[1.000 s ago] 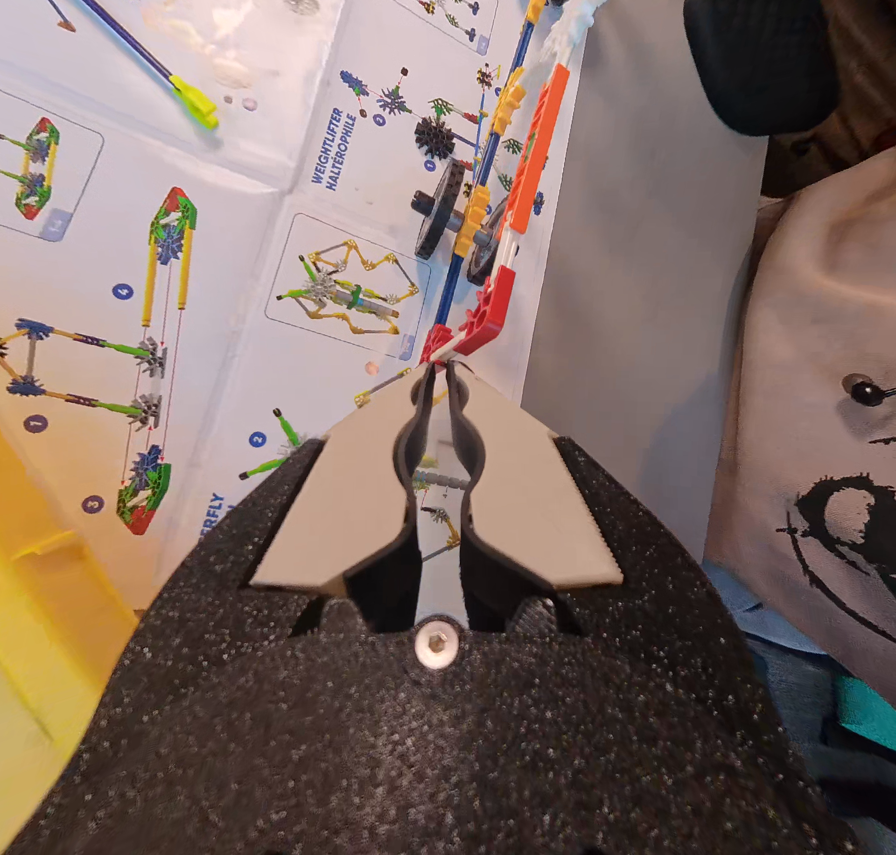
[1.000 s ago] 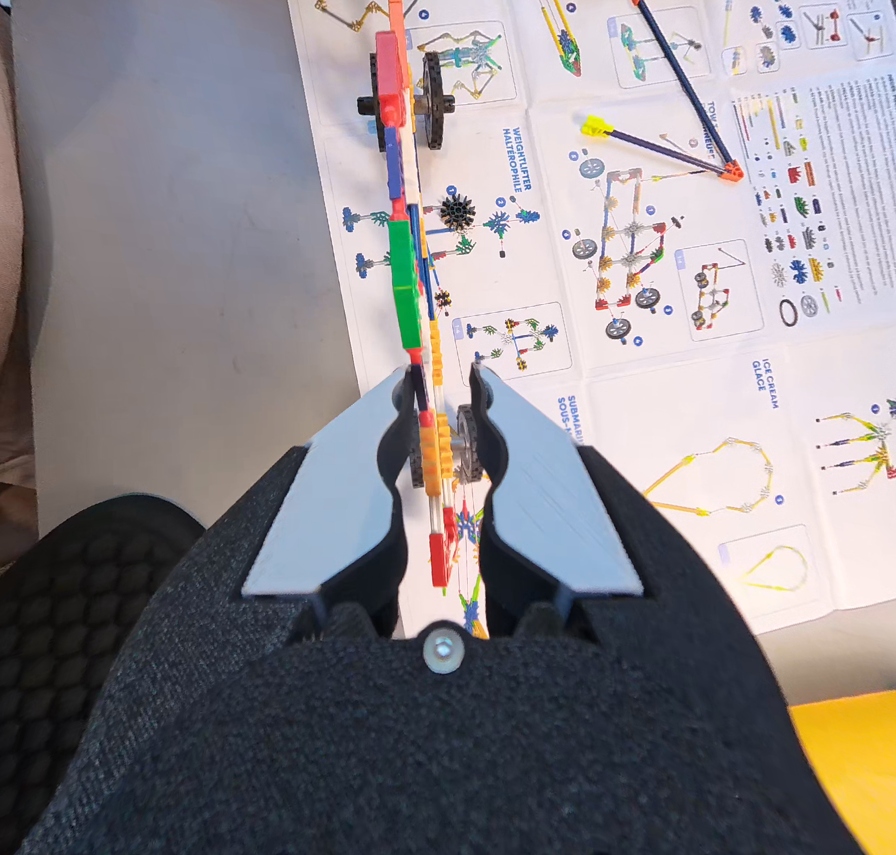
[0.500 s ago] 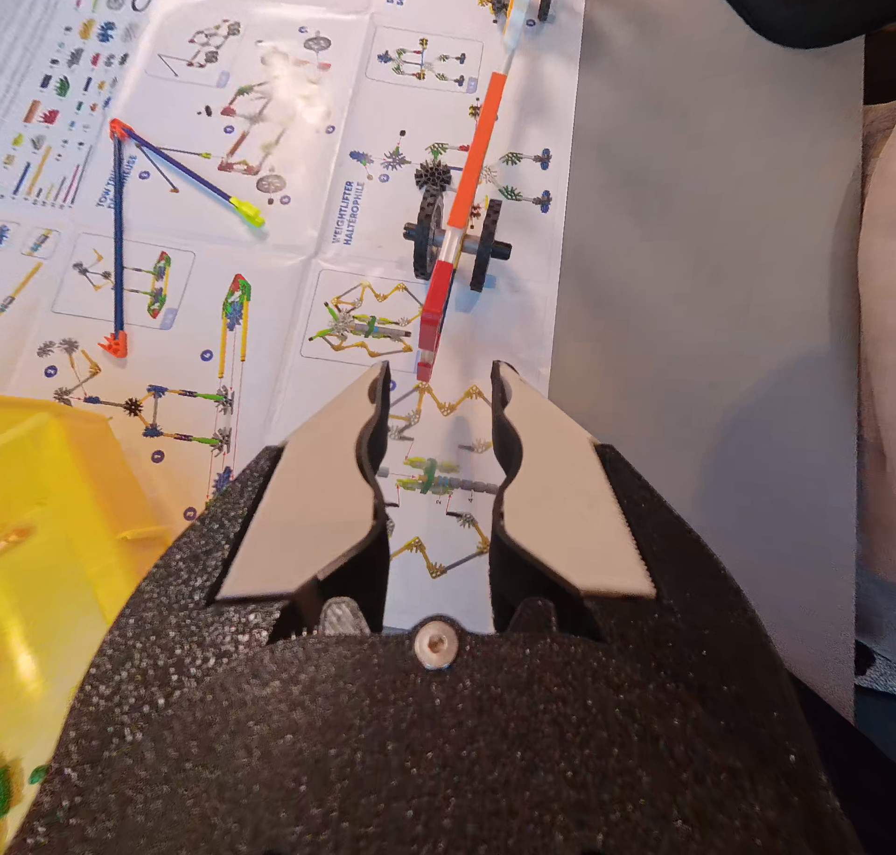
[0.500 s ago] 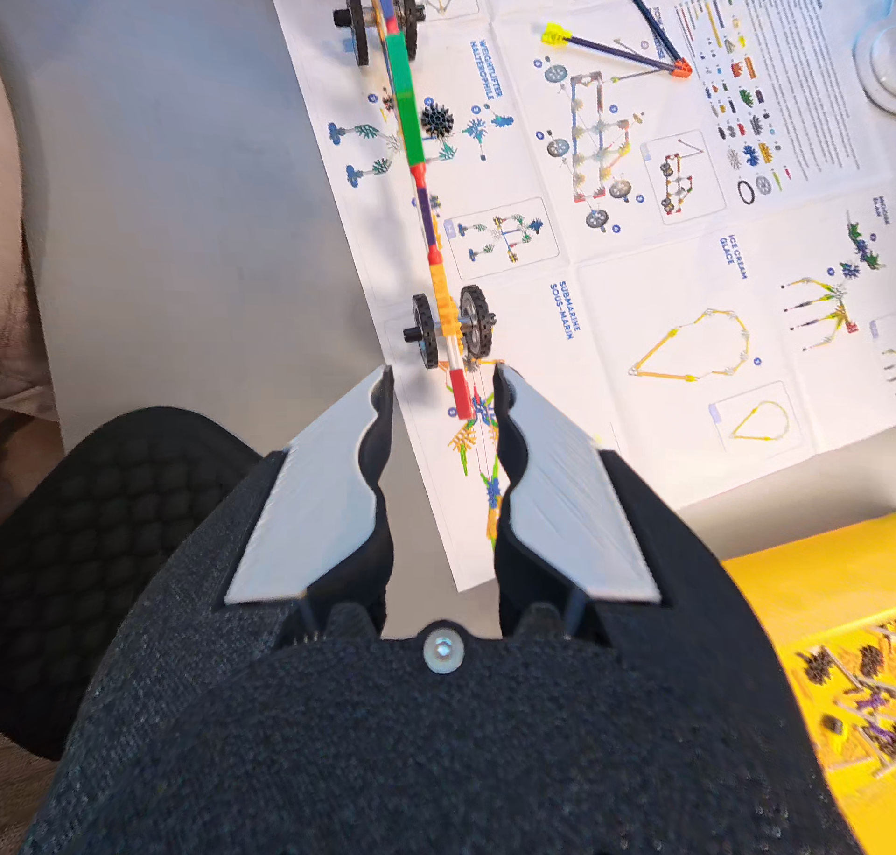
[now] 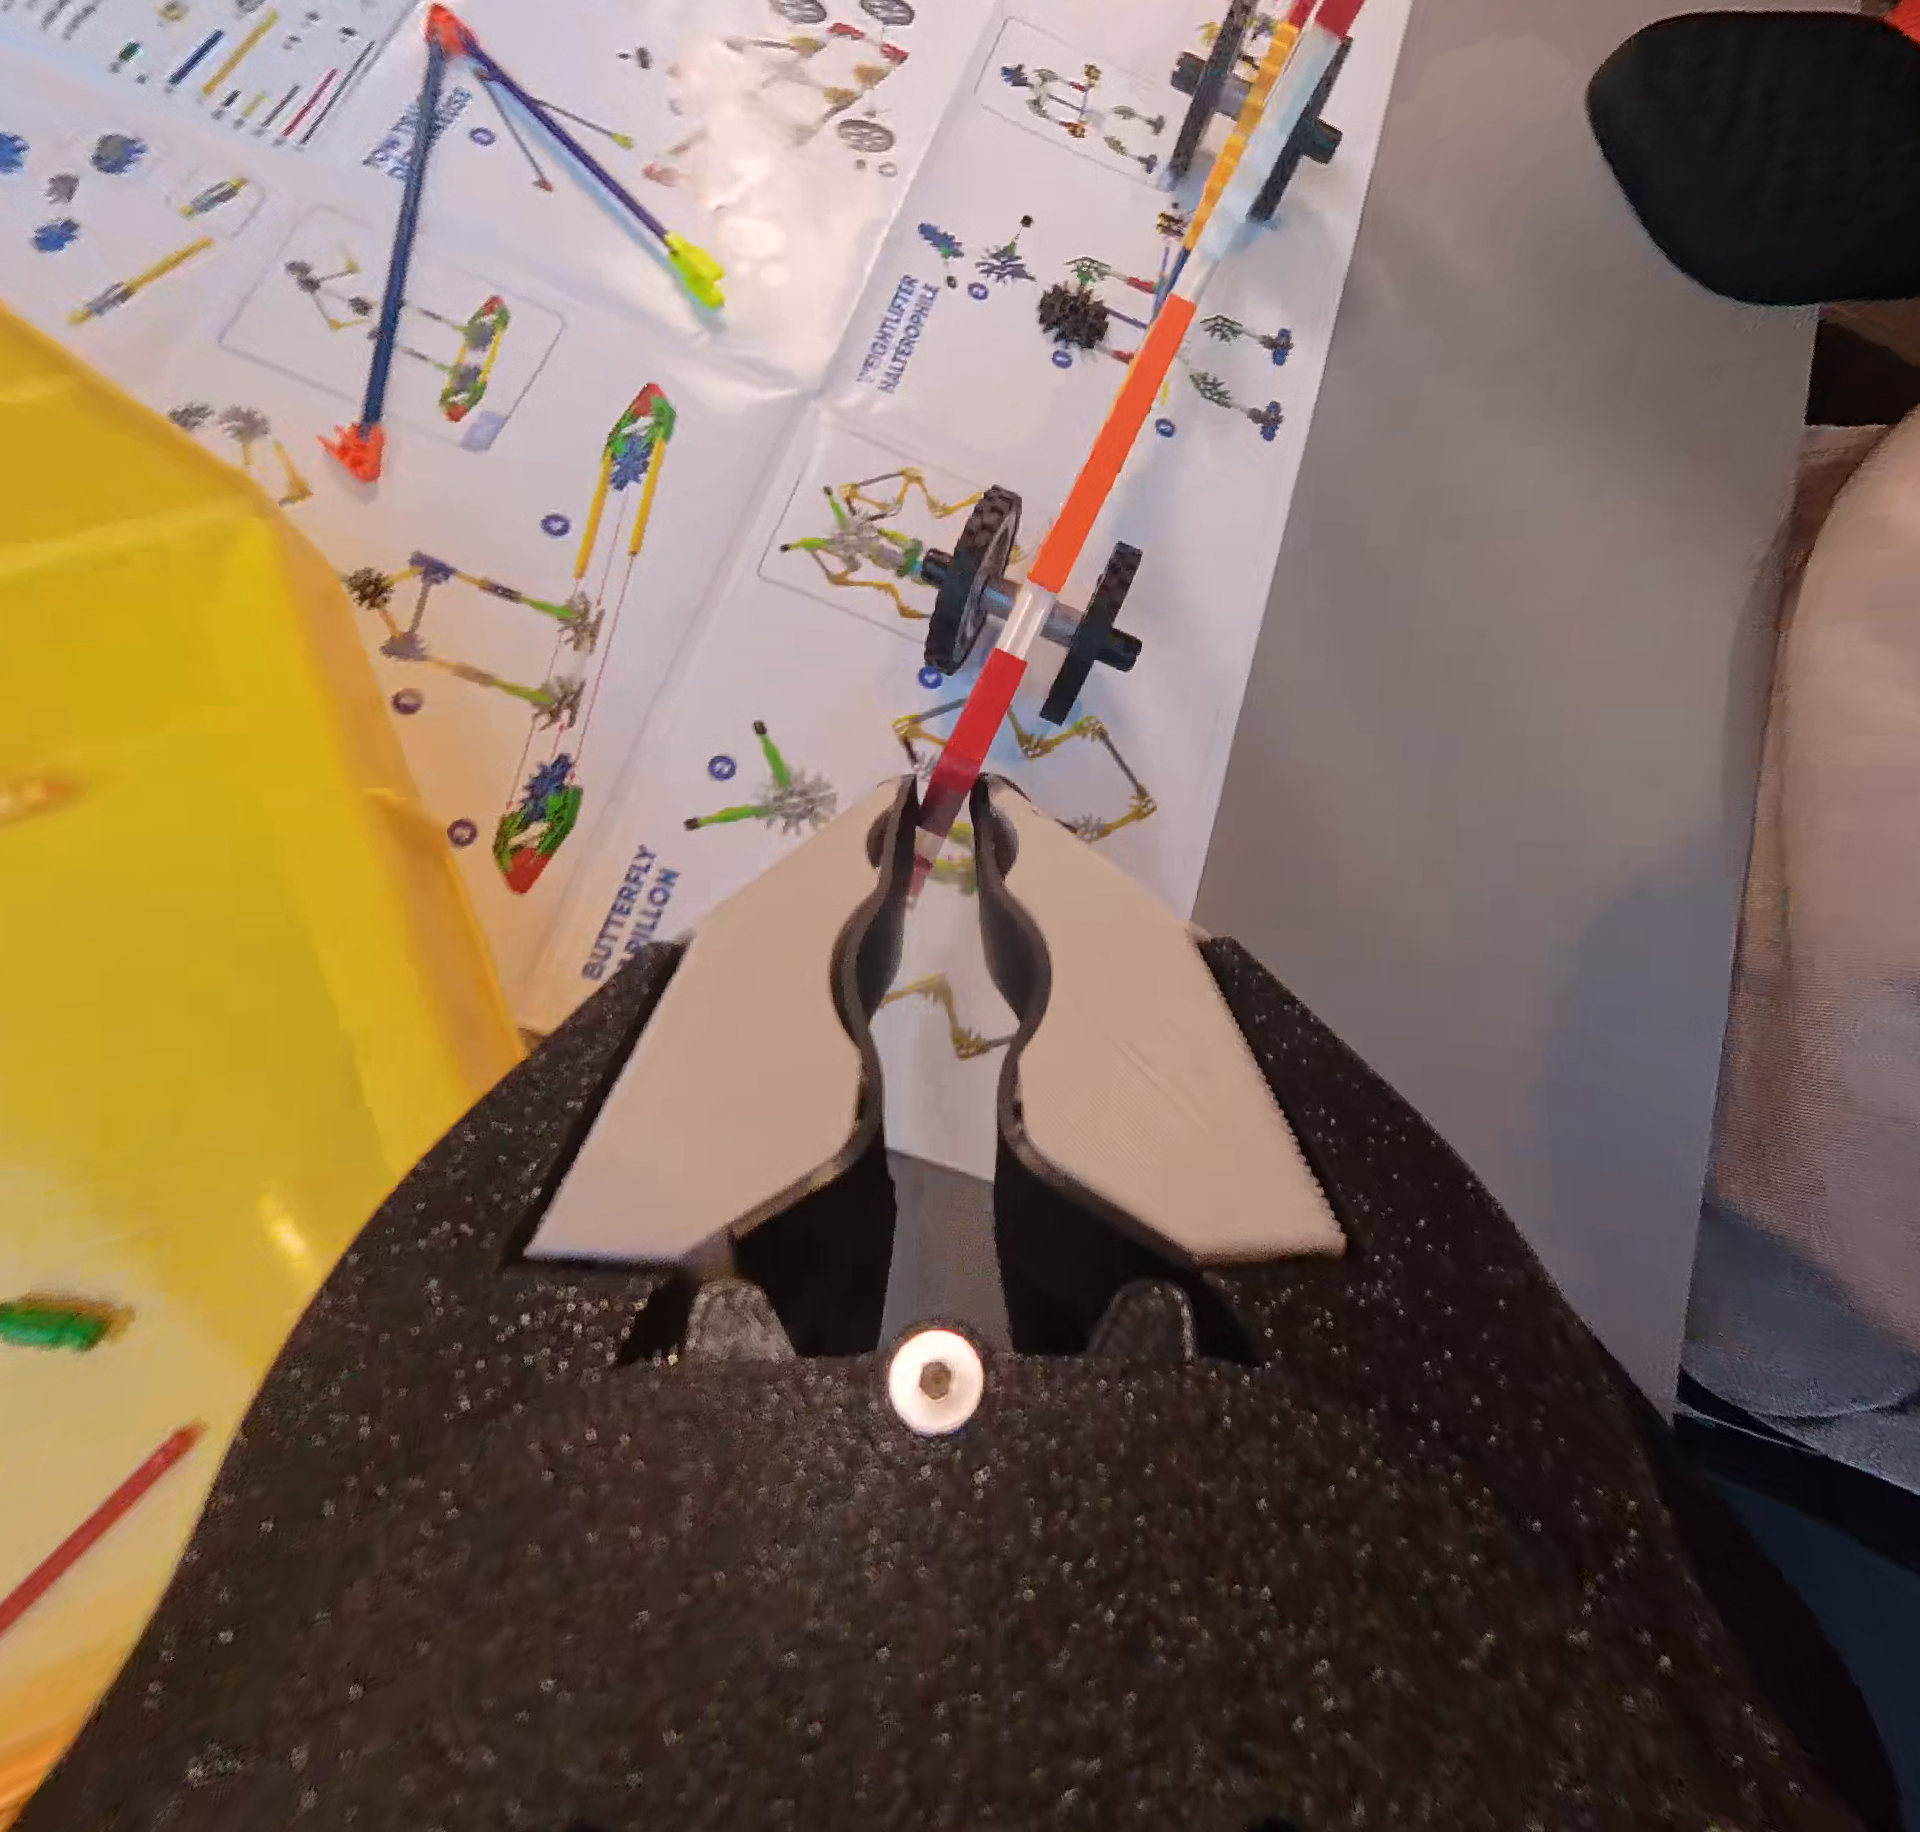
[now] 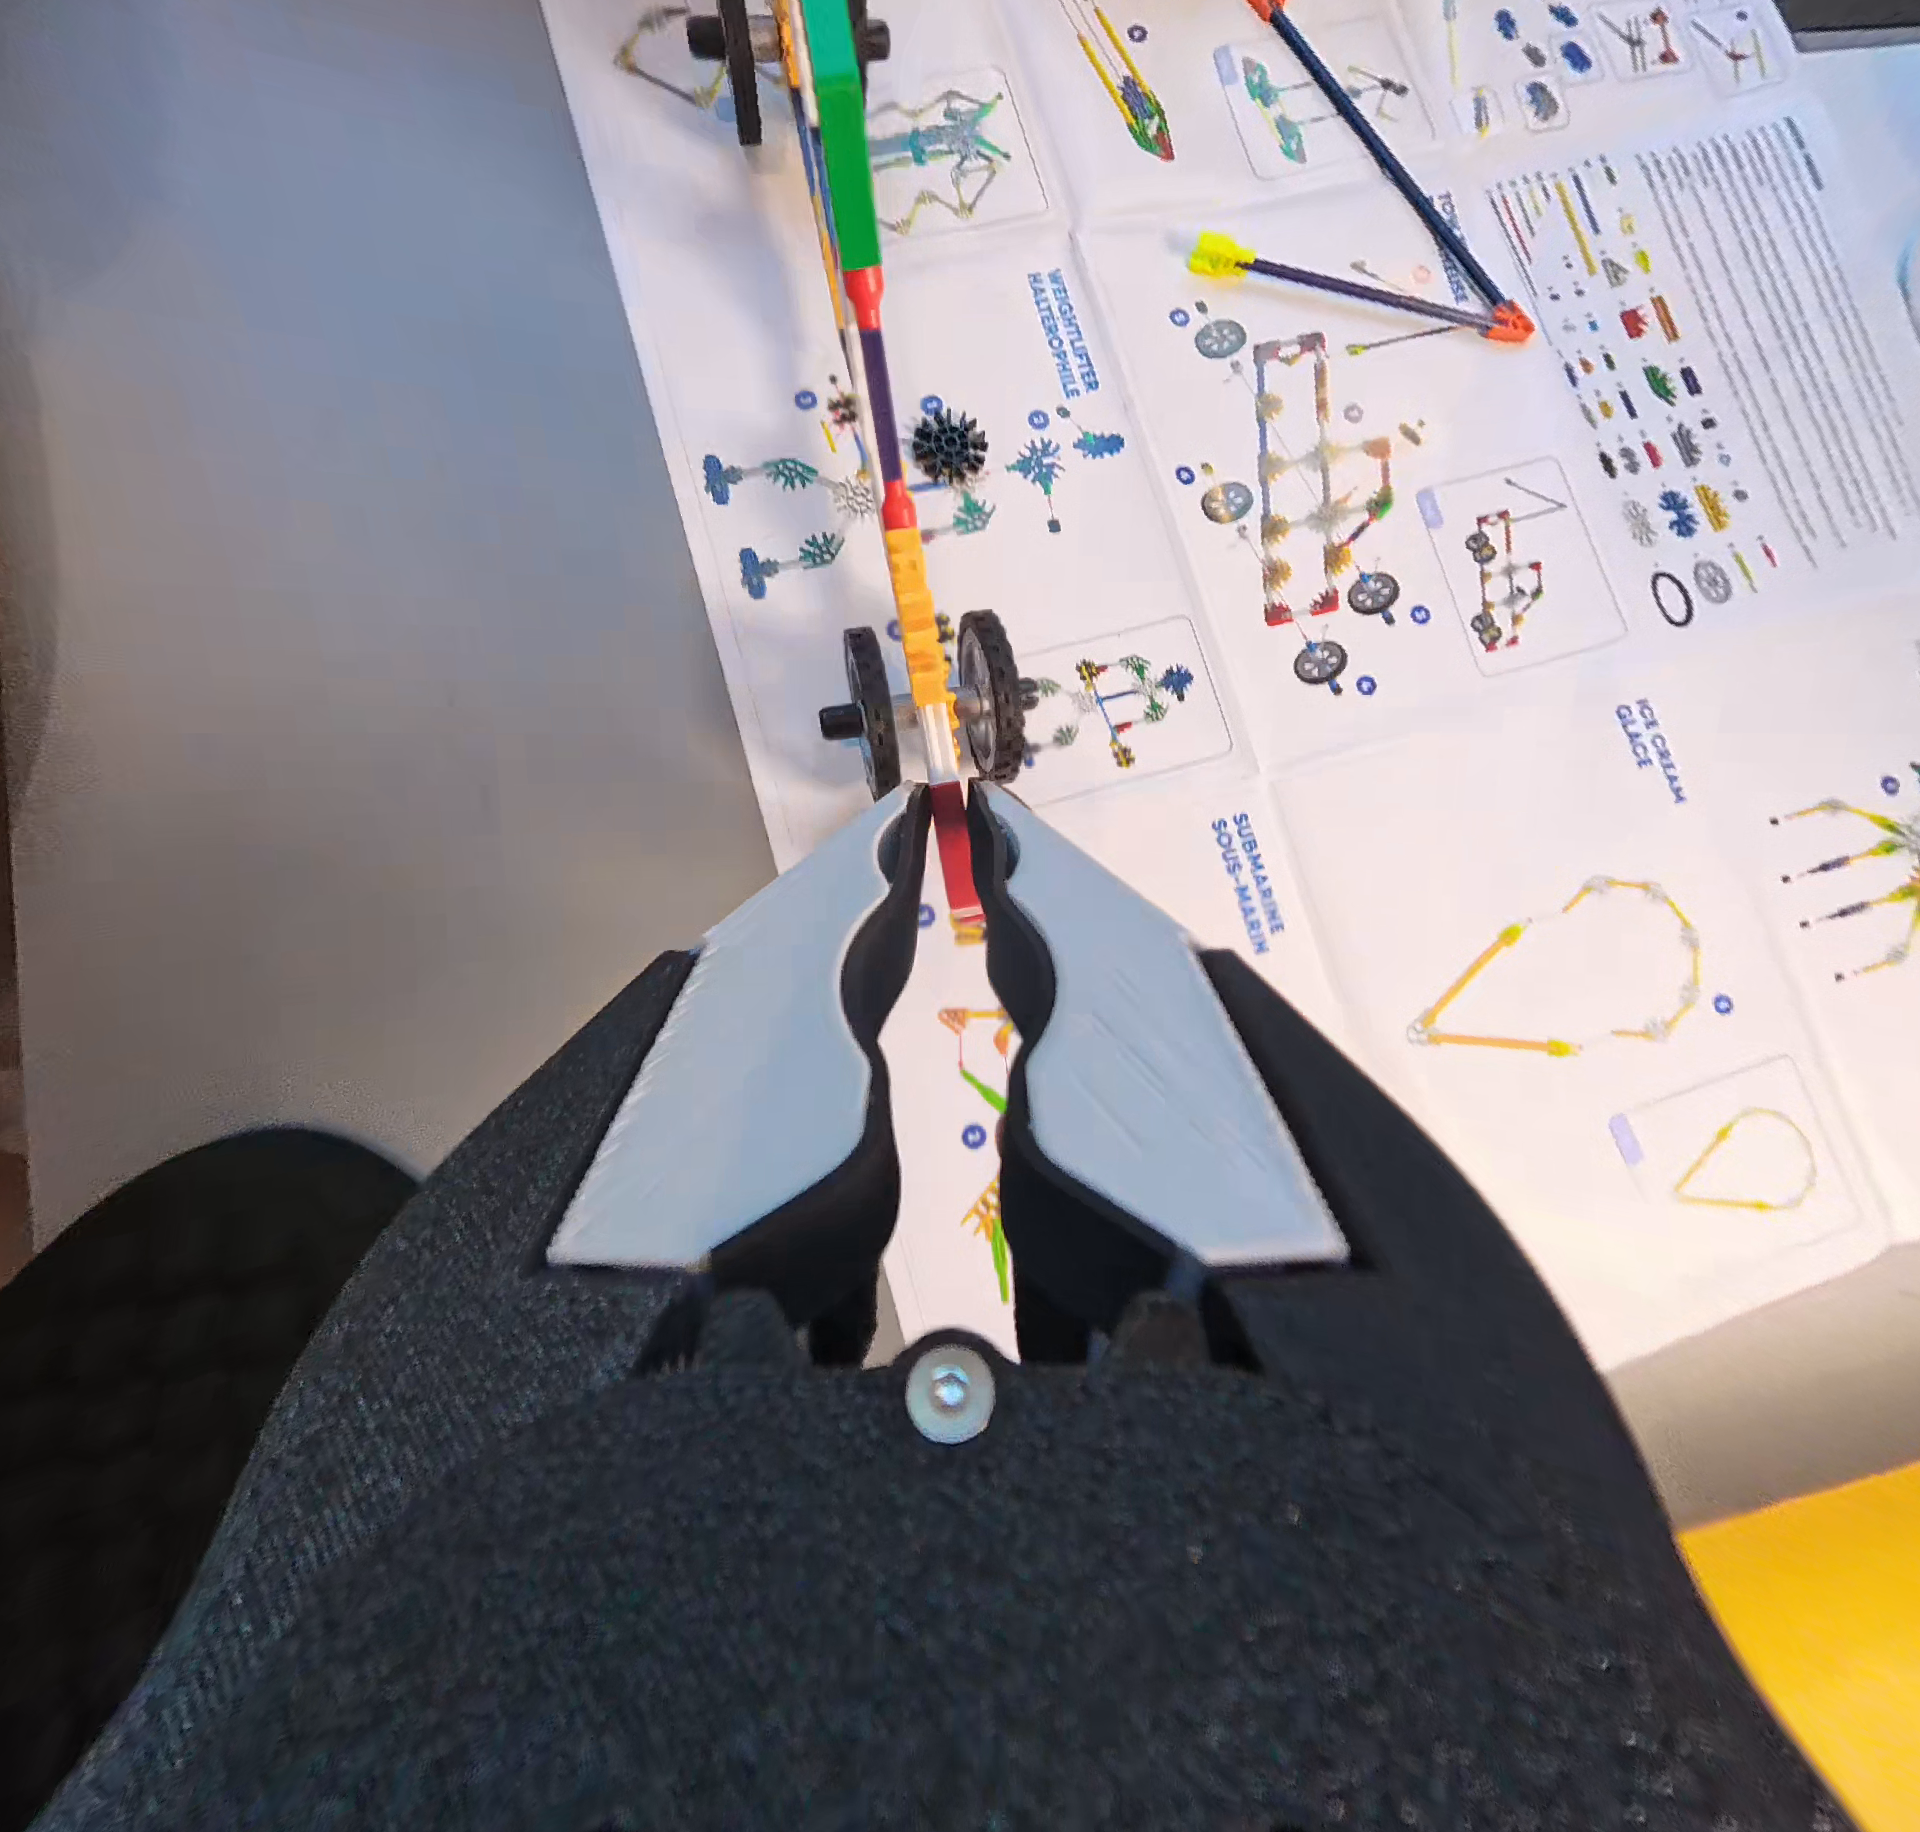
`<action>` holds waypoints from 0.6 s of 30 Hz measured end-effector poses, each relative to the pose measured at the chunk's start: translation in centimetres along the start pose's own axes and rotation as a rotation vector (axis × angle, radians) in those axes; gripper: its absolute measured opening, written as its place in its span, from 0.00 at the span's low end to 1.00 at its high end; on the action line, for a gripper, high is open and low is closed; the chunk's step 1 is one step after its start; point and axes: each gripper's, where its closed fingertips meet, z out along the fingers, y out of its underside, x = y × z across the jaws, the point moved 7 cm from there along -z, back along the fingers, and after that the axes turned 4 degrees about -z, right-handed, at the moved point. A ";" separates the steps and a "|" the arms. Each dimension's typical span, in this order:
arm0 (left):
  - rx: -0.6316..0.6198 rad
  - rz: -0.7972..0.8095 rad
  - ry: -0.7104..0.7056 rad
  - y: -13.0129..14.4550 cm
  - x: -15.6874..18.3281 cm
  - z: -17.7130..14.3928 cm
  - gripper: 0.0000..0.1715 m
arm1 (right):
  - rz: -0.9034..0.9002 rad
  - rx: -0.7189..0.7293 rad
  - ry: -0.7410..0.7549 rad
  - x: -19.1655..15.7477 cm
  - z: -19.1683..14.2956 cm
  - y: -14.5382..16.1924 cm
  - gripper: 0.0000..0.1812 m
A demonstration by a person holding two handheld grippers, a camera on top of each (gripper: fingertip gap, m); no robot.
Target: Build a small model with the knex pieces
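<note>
we have the left gripper (image 5: 940, 795) pinched shut on the red tip of one end of the long toy rod (image 5: 1107, 432), and the right gripper (image 6: 945, 795) clamped on the red piece at its other end, so the thin chain of snapped-together parts could bow or pop apart if we twist or pull unevenly. just beyond each set of tips sits a pair of black wheels (image 6: 930, 696) over the instruction sheet (image 6: 1455, 847); a black spiky connector (image 6: 948, 444) lies beside the rod, a blue rod triangle (image 5: 499, 213) farther off, and a yellow bin (image 5: 187, 847) crowds our left gripper's left side.
</note>
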 end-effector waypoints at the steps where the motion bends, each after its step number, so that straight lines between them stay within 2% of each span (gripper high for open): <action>1: -0.001 -0.005 -0.014 0.4 -0.2 -0.3 0.05 | -0.009 0.001 -0.010 0.0 0.5 -0.5 0.03; 6: 0.001 0.042 -0.067 1.0 0.4 0.3 0.05 | -0.043 -0.051 -0.030 0.1 1.4 -0.8 0.03; 11: -0.015 0.124 -0.024 0.3 1.5 0.2 0.17 | -0.019 -0.048 -0.012 0.1 0.6 0.0 0.06; 15: 0.073 0.143 -0.007 -1.6 1.7 -2.5 0.19 | 0.007 0.036 0.003 -0.1 -0.8 -0.3 0.11; 18: 0.190 0.112 -0.104 -4.5 0.6 -4.1 0.14 | 0.032 0.149 0.052 0.0 -1.9 -0.6 0.12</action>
